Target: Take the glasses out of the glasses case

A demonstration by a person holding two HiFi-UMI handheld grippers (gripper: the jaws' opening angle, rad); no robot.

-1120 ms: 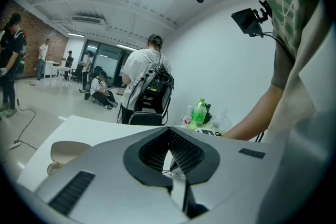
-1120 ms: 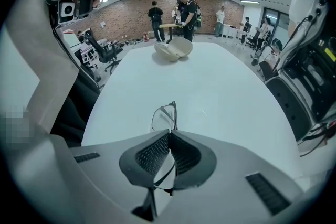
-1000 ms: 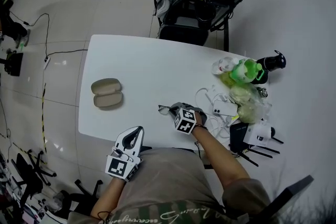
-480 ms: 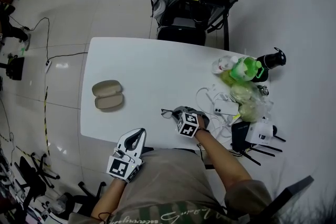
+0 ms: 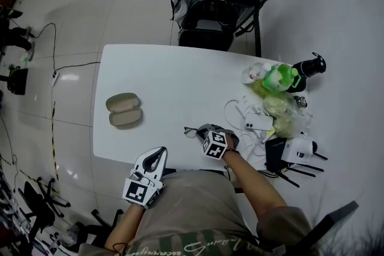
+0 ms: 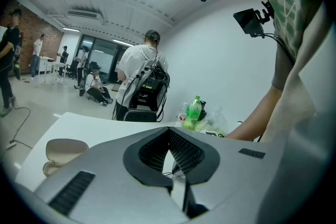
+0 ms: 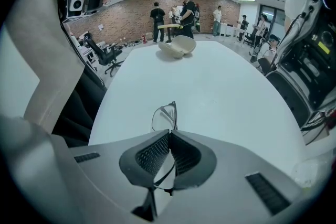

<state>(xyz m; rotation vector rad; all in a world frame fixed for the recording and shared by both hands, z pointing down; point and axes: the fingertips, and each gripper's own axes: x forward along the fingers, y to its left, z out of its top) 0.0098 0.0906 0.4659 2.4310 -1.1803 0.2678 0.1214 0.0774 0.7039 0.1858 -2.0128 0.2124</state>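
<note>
- Beige glasses case (image 5: 124, 110) lies open and empty at the left of the white table (image 5: 180, 69), both shells facing up. Nothing is touching it.
- Its glasses (image 5: 192, 131) are well apart from it, out at the near edge of the table near the middle, so I judge the removal done in substance.
- In the right gripper view the right gripper (image 7: 169, 132) has its jaws pinched together on the thin wire frame. One lens (image 7: 164, 117) sticks out past the tips over the tabletop.
- I cannot tell from these views whether the frame touches the table or hangs just above it.
- The left gripper (image 5: 157, 151) hangs off the near edge, left of the right one. In its own view the pads meet at the tips with nothing between them.
- Against the head view a second ago, very little has changed. The right gripper and the glasses sit a shade nearer and further right, and the step from half a second ago is smaller yet.
- The case and the left gripper show about the same small drift in the picture, so much of it may be the head camera moving.
- I read this as the carry settling. What seems left is to set the glasses down clear of the cables (image 5: 240, 114) and the green bottle (image 5: 281, 78) on the right, then let go.
</note>
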